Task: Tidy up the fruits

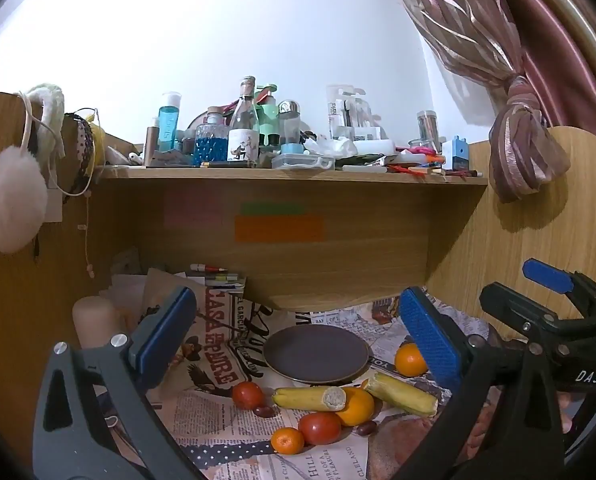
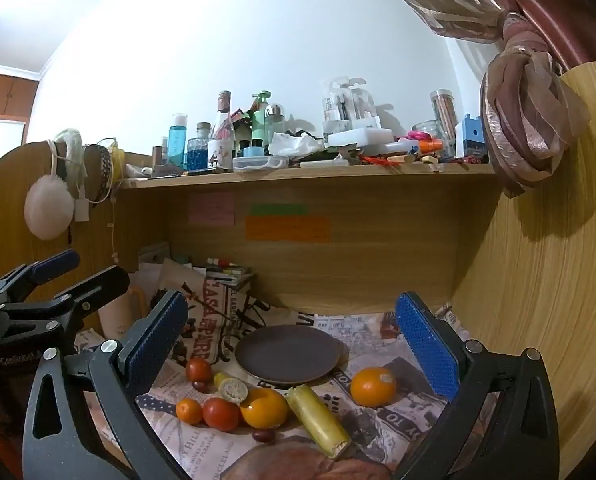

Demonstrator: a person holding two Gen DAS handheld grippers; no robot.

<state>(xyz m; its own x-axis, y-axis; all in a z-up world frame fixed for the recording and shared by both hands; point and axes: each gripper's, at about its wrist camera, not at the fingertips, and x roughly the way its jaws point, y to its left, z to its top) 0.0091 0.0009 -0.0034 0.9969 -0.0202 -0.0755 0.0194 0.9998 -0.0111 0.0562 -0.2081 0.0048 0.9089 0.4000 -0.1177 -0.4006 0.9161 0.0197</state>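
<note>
Newspaper-covered surface (image 2: 398, 412) under a cluttered shelf: both grippers, left gripper (image 1: 298, 332) and right gripper (image 2: 294, 340), hover with jaws wide, empty; loose round orange fruit (image 2: 373, 386) lies below the right jaws, dark round plate (image 2: 287, 353) ahead; straddle it squarely before closing

The dark plate (image 2: 286, 354) lies bare and open from above, with the wooden shelf (image 2: 310, 178) overhanging the back of the surface (image 2: 382, 408) behind it. In front, tomatoes (image 2: 221, 413), oranges (image 2: 264, 408) and corn pieces (image 2: 318, 420) crowd together, touching or nearly so. The lone orange (image 2: 373, 386) at right stands apart with newspaper around it, though the side panel (image 2: 538, 280) closes that flank.
</note>
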